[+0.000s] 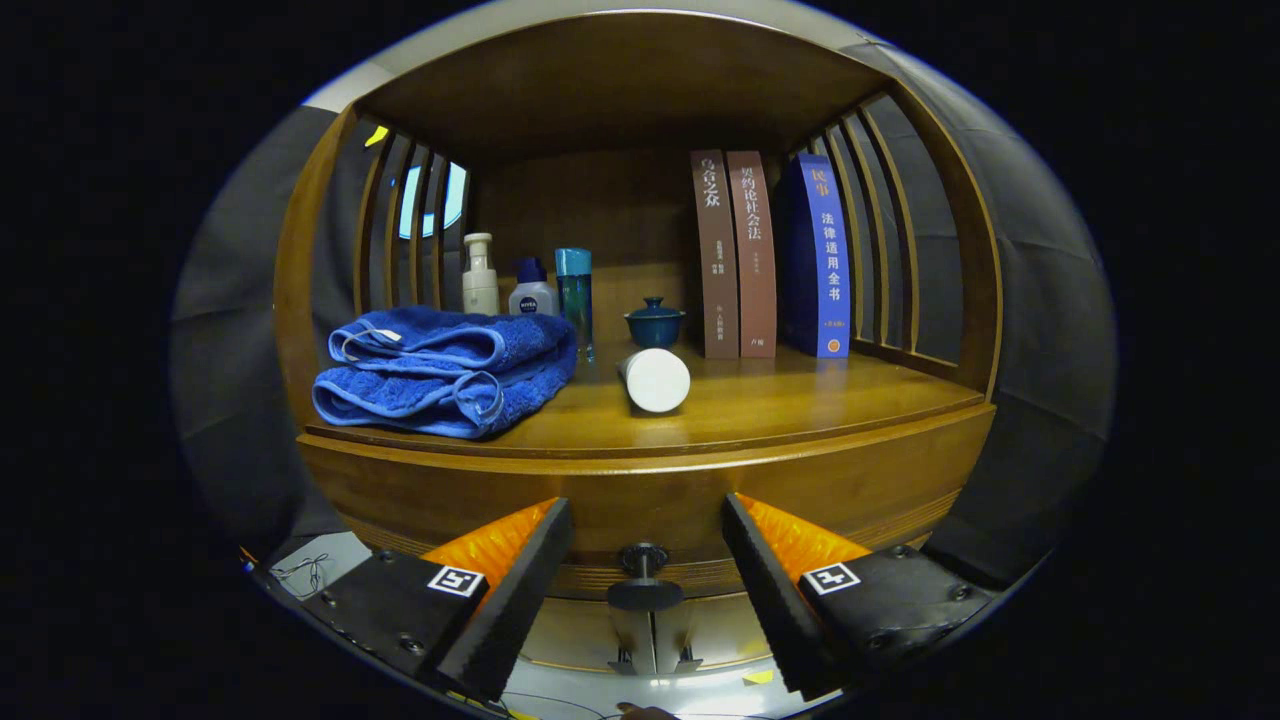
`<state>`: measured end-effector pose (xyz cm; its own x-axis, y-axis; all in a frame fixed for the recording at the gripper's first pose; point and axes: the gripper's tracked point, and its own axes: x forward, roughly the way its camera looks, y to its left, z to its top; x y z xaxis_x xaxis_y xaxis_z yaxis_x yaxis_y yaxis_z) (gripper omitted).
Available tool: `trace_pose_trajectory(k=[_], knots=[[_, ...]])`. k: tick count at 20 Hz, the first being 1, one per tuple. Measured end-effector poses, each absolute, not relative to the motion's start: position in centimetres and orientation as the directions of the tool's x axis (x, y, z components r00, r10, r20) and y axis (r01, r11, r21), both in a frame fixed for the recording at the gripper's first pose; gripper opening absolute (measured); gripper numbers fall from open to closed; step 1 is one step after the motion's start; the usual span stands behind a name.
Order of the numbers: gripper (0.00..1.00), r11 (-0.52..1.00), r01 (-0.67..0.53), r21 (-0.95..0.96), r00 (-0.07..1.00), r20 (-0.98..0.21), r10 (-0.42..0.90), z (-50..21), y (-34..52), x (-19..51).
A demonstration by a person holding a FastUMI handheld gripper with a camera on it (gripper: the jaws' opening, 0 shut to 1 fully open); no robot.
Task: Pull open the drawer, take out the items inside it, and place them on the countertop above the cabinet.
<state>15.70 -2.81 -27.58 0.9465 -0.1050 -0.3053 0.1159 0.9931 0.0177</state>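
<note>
Wooden cabinet (640, 480) dead ahead, countertop (760, 405) holding towel (445, 370), books (770, 255), bottles (530, 285), lying white tube (655, 380). Drawer (640, 510) closed, knob (644, 575) between spread fingers, untouched. Gripper (645, 585) level, facing drawer front. Drawer contents hidden

"NIVEA" on round badge of small white bottle (531, 296). Chinese titles down spines: "乌合之众" on brown book (714, 255), "契约论社会法" on reddish book (752, 255), "民事 法律适用全书" on blue book (826, 258).
</note>
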Motion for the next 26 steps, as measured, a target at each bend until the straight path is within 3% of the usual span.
trace_pose_trajectory(k=[7,14,21,26], knots=[[1.0,0.997,0.073,0.014,0.971,-0.229,-0.068,-20.3,-1.5,13.2],[0.99,0.996,0.086,0.035,0.988,-0.129,-0.08,-8.5,-1.5,9.5],[0.99,0.998,0.056,0.013,0.994,-0.093,-0.054,0.6,-1.0,6.3],[0.99,1.0,0.02,0.02,0.992,-0.122,-0.017,1.9,0.1,5.1]])
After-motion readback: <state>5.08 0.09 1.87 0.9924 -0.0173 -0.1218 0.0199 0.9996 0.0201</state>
